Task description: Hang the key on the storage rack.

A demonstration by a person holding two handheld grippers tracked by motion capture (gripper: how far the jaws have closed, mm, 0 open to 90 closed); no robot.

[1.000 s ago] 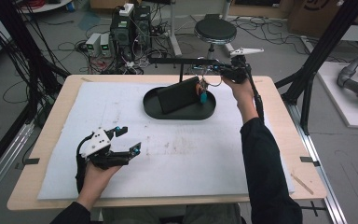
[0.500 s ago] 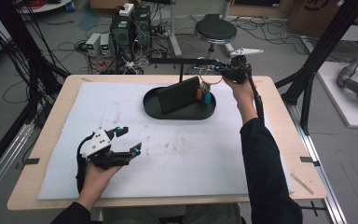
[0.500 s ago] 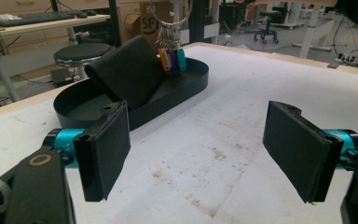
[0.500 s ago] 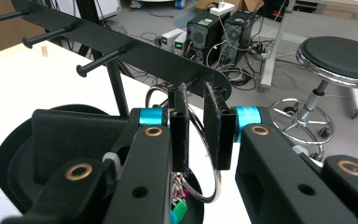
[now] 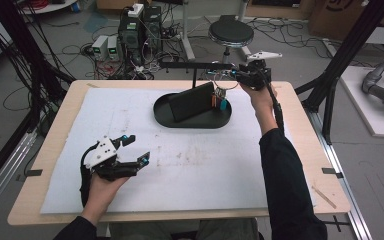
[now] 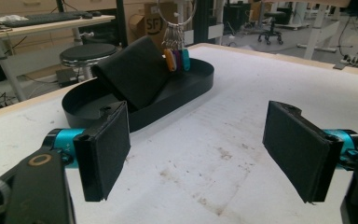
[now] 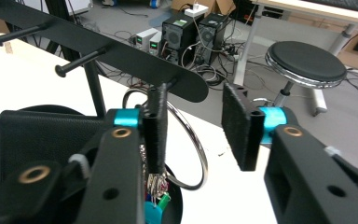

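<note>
High view: right tool (image 5: 230,76) now higher, key ring (image 5: 222,80) at rack (image 5: 195,65).

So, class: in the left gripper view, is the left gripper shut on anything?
No: the left gripper stands open above the white table cover, with nothing between its pads.

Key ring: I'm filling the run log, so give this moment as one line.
right gripper open beside key ring | ring at rack peg, above tray | left gripper open, low over table

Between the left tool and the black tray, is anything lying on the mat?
No. In the high view the white mat between the left tool and the black tray is bare apart from faint stains.
</note>
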